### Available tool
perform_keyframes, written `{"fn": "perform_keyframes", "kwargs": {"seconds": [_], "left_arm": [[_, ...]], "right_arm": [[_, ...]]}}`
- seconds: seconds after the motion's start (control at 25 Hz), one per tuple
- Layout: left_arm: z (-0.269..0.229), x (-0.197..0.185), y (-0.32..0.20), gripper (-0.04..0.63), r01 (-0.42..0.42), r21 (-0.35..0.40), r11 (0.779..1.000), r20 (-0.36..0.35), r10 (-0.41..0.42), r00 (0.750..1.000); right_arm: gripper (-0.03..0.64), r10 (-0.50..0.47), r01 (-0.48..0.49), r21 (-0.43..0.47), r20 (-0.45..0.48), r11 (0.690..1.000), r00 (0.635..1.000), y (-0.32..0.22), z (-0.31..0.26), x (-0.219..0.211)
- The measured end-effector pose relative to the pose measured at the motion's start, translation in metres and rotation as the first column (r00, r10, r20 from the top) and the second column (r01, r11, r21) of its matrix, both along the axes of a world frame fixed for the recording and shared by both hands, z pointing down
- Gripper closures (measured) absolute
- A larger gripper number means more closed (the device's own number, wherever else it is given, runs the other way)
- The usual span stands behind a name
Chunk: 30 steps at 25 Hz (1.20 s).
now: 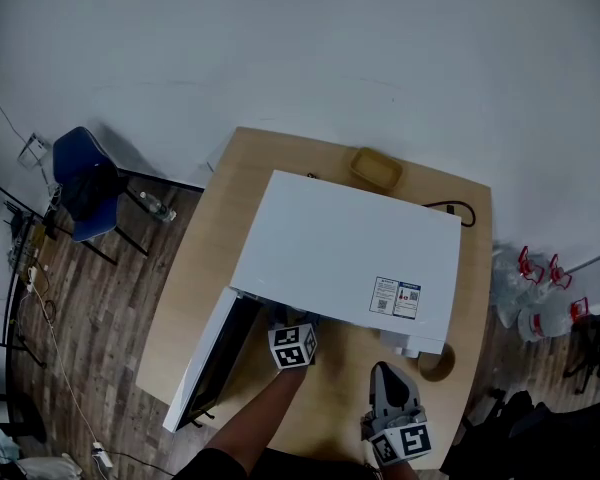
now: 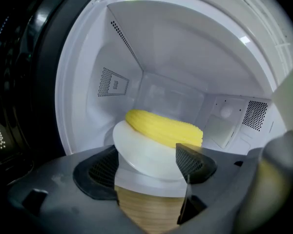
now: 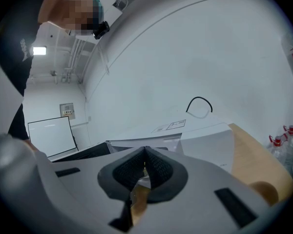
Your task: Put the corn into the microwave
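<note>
A yellow corn cob (image 2: 163, 128) lies on a white plate (image 2: 141, 157) just inside the open white microwave (image 1: 350, 258). The plate rests at the front of the cavity floor, partly over the sill. My left gripper (image 2: 146, 168) is open, its dark pads on either side of the plate's near rim and not pressing on it. In the head view its marker cube (image 1: 293, 346) sits at the microwave's mouth, the jaws hidden under the top. My right gripper (image 1: 388, 376) hovers by the table's front edge, right of the opening, shut (image 3: 145, 152) with nothing between its pads.
The microwave door (image 1: 205, 363) hangs open to the left, seen dark in the left gripper view (image 2: 19, 82). On the wooden table (image 1: 195, 268) are a tan dish (image 1: 376, 168) behind the microwave, a black cable (image 1: 458, 210) and a brown ring (image 1: 438, 363). A blue chair (image 1: 85, 183) stands left.
</note>
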<state>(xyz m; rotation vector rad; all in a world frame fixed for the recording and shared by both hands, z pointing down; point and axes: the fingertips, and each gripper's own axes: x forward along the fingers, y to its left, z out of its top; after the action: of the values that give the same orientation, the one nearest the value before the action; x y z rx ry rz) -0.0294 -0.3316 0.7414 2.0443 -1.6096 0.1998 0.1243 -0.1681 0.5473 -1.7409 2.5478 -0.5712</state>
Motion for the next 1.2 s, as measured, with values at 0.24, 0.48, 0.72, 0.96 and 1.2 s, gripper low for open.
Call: {"fn": "perform_keyframes", "kwargs": {"seconds": [0.24, 0.48, 0.72, 0.96, 1.2], "left_arm": [[0.003, 0.000, 0.001, 0.259, -0.028, 0.002, 1.000, 0.051, 0.028, 0.998], [-0.001, -0.001, -0.006, 0.250, 0.014, -0.010, 1.000, 0.079, -0.013, 0.997], [0.002, -0.003, 0.000, 0.250, 0.029, -0.001, 1.000, 0.084, -0.029, 0.996], [-0.004, -0.001, 0.006, 0.250, -0.013, 0.006, 1.000, 0.081, 0.012, 0.997], [-0.015, -0.014, 0.033, 0.250, 0.004, 0.004, 1.000, 0.056, -0.004, 0.998]], "right_arm": [[0.558, 0.001, -0.001, -0.012, -0.006, 1.000, 1.000, 0.000, 0.005, 0.002], [0.558, -0.010, 0.010, -0.016, -0.004, 1.000, 1.000, 0.002, 0.004, -0.004], [0.558, -0.003, 0.003, -0.017, 0.004, 1.000, 1.000, -0.001, 0.005, -0.003], [0.558, -0.007, 0.007, -0.017, 0.003, 1.000, 1.000, -0.001, 0.004, -0.008], [0.558, -0.005, 0.005, 0.003, -0.027, 1.000, 1.000, 0.011, 0.000, -0.009]]}}
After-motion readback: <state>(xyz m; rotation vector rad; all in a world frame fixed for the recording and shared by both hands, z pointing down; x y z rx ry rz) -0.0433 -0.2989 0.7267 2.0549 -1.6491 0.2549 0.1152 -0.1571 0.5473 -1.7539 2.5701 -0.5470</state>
